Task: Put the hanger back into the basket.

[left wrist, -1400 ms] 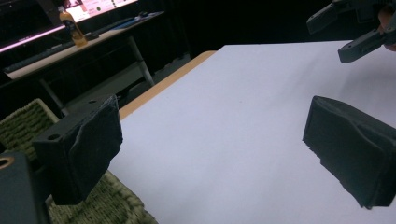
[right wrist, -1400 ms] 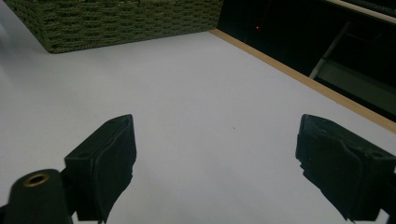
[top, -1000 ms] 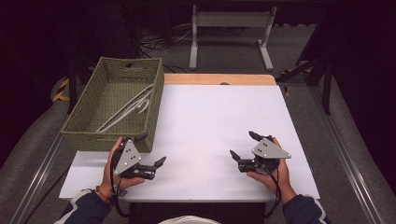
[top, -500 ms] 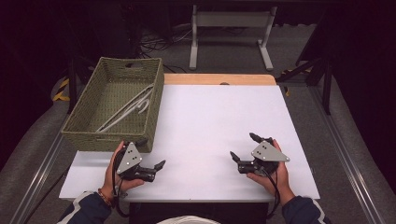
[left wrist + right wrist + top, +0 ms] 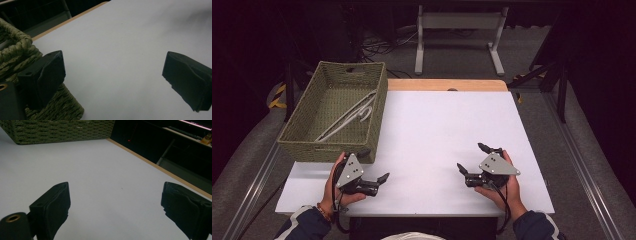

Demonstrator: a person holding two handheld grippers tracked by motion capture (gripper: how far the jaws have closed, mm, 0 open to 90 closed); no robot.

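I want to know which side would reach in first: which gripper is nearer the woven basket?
Left. The left gripper sits right by the woven basket at its near corner, jaws open. The right gripper rests open across the table, well clear of it.

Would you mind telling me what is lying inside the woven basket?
In the high view, the basket holds pale, slender hangers lying diagonally across its floor. How many there are is unclear, and its near wall hides the floor strip just behind it.

I'm working in what looks like a lab or recording studio: a bare white worktop (image 5: pixel 447 135) in a dark room, cables (image 5: pixel 377 47) tangled on the grey floor beyond, a metal stand frame (image 5: pixel 459 30) at the far side.
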